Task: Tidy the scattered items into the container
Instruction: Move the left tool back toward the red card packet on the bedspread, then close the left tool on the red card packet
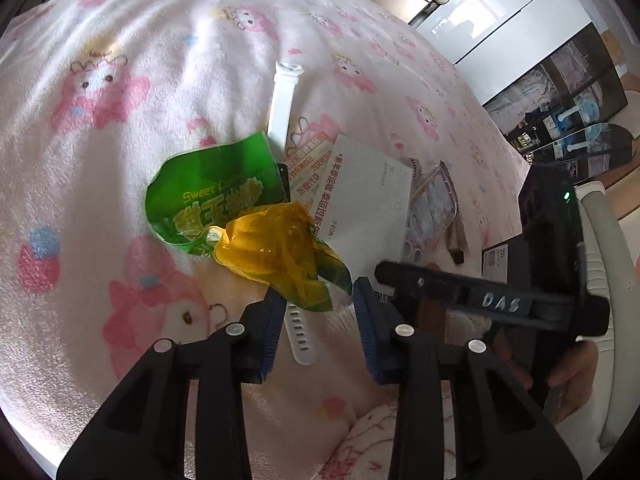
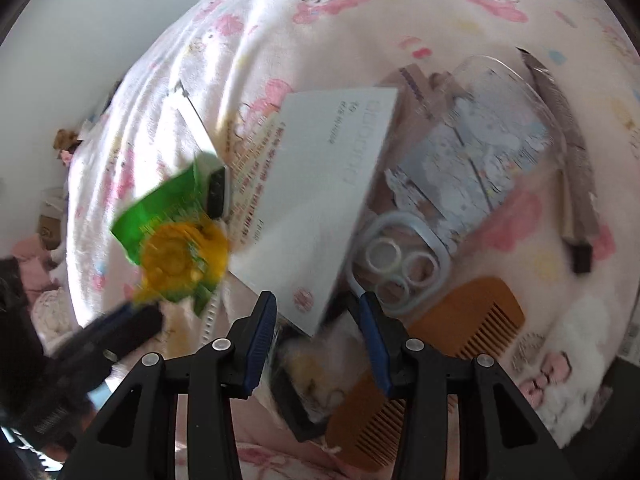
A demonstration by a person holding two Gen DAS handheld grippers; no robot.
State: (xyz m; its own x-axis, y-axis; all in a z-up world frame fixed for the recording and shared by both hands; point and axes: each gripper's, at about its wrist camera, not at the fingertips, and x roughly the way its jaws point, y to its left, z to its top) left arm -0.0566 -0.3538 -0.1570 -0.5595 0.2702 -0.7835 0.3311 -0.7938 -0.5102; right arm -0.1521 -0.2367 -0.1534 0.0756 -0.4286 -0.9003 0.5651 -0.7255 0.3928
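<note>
A green and yellow snack wrapper (image 1: 244,216) lies on the pink patterned blanket (image 1: 120,80), over a white watch strap (image 1: 282,100). My left gripper (image 1: 316,320) is open, its fingers either side of the wrapper's near tip. A white card (image 1: 368,204) and a clear phone case (image 1: 434,208) lie to the right. In the right wrist view my right gripper (image 2: 316,336) is open over the white card's (image 2: 320,200) near corner. The phone case (image 2: 460,172), an orange comb (image 2: 432,360), a small black-framed object (image 2: 308,392) and the wrapper (image 2: 176,240) lie around it.
A printed leaflet (image 1: 306,168) lies under the card. A dark pen-like stick (image 2: 568,160) lies at the right of the case. The other gripper's black body (image 1: 500,300) reaches in from the right. Cabinets and shelves (image 1: 560,80) stand beyond the bed.
</note>
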